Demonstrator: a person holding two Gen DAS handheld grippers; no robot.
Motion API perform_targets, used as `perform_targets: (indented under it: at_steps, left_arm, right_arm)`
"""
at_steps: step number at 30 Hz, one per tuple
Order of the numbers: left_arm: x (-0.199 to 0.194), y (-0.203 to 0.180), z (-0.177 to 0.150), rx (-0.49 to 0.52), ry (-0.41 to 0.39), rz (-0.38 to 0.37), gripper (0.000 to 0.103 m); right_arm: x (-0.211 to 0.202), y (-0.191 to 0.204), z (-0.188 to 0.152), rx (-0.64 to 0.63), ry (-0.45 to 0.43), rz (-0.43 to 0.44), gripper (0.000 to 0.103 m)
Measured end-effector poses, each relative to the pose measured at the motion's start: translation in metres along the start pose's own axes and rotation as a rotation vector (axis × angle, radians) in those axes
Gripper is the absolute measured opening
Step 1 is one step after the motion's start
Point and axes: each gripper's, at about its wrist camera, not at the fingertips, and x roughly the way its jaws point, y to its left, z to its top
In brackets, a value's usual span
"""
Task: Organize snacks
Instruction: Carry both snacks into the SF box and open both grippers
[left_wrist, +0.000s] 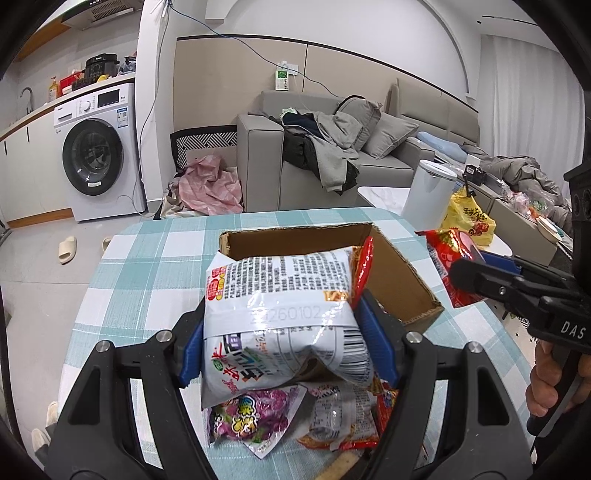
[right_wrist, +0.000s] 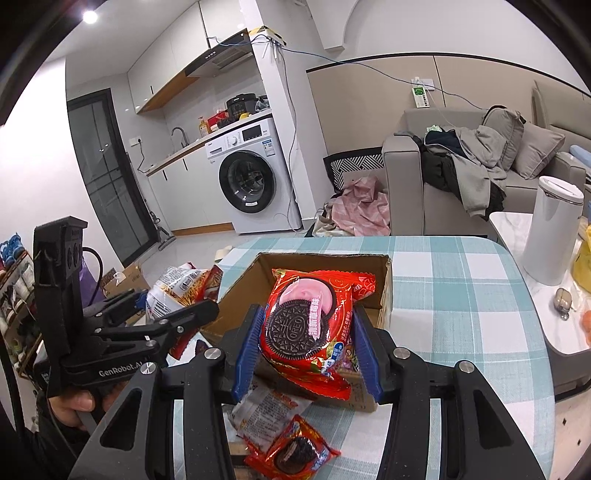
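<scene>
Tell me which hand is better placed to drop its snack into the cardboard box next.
Right, probably. The right tool holds its red Oreo pack directly over the open cardboard box. The left tool clamps a white snack bag nearer the box's front edge, above loose packets on the table.

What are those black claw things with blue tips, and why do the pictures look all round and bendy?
They are grabbing tools that a person holds, one per hand. Each carries a wide-angle camera, which bends the view. One picture looks along the left tool, squeezing a white snack bag. The other looks along the right tool, squeezing a red cookie pack. Both hang near an open cardboard box on a checked tablecloth. More snack packets lie loose beside it.
</scene>
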Motion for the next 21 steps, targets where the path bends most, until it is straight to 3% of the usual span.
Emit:
perform_targets:
  at_steps: [21]
  left_arm:
    - [0.083,0.0,0.007,0.017,0.07,0.037,0.07]
  right_arm:
    - [0.06,-0.021,0.001,0.055,0.077,-0.002,0.048]
